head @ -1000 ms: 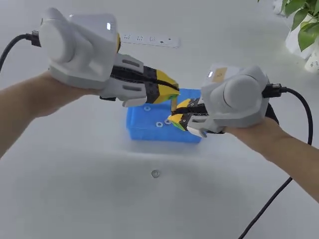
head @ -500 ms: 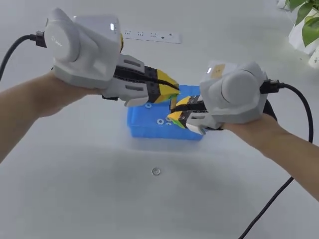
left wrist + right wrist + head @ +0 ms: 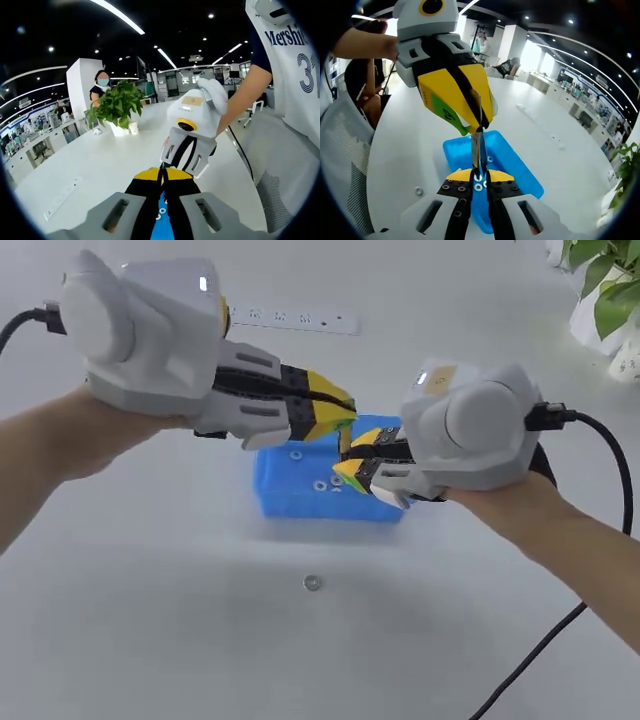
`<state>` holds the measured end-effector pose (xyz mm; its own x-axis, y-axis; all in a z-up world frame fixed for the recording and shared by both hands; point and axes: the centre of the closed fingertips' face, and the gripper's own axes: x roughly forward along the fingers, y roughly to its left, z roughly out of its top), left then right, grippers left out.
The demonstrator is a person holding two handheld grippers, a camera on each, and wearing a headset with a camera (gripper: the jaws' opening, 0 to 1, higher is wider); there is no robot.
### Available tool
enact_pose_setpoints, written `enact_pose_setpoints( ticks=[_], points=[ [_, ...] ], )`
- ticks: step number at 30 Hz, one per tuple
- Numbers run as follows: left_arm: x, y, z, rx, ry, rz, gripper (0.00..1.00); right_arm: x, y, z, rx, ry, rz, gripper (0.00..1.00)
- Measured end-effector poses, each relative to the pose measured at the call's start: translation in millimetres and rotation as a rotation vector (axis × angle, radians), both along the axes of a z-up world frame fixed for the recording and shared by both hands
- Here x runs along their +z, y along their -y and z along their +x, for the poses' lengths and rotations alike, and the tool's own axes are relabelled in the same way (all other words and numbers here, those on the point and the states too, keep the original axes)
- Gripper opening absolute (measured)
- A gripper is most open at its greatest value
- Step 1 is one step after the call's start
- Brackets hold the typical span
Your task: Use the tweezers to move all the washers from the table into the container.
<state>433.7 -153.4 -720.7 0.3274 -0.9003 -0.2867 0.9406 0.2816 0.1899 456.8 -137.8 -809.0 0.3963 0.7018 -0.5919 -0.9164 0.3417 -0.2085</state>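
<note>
Hovering above the tabletop [image 3: 150, 640] and the blue container [image 3: 275, 502], with left tongs [image 3: 348, 415] and right tongs [image 3: 346, 470] both clamped shut on the tweezers [image 3: 477, 145]. Lying at 6 o'clock from the container, apart: one washer [image 3: 312, 584], not yet collected. Risking a twisted or dropped tool through opposed pulling by two grips.

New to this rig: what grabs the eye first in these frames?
The left gripper and right gripper meet tip to tip above the blue container at mid-table, with the tweezers spanning their jaws. A single washer lies on the white table, nearer the person than the container.
</note>
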Motion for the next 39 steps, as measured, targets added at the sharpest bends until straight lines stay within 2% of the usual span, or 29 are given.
enact_pose_setpoints(
  ticks=[8,12,21,31,34,39],
  points=[
    [15.8,-8.2,-20.0,-0.001,0.032,-0.003,0.05,11.0,-2.1,-10.9,0.007,0.024,0.006,0.11],
    [18.9,-9.8,-29.8,0.002,0.033,-0.014,0.05,14.4,-2.9,-18.9,0.012,0.024,0.012,0.11],
    [19.5,-8.5,-53.4,-0.020,0.002,-0.021,0.05,15.5,-5.3,-46.7,0.025,0.017,0.024,0.11],
    [2.9,-3.5,-78.8,-0.047,-0.038,-0.011,0.06,1.3,-1.8,-68.9,0.052,-0.008,-0.007,0.11],
    [-2.3,-5.8,-83.4,-0.031,-0.064,-0.027,0.06,-4.8,-4.1,-77.0,0.057,-0.026,-0.002,0.11],
    [-12.5,-6.6,-93.4,-0.039,-0.107,-0.030,0.06,-15.9,-8.1,-88.7,0.068,-0.054,-0.002,0.11]
  ],
)
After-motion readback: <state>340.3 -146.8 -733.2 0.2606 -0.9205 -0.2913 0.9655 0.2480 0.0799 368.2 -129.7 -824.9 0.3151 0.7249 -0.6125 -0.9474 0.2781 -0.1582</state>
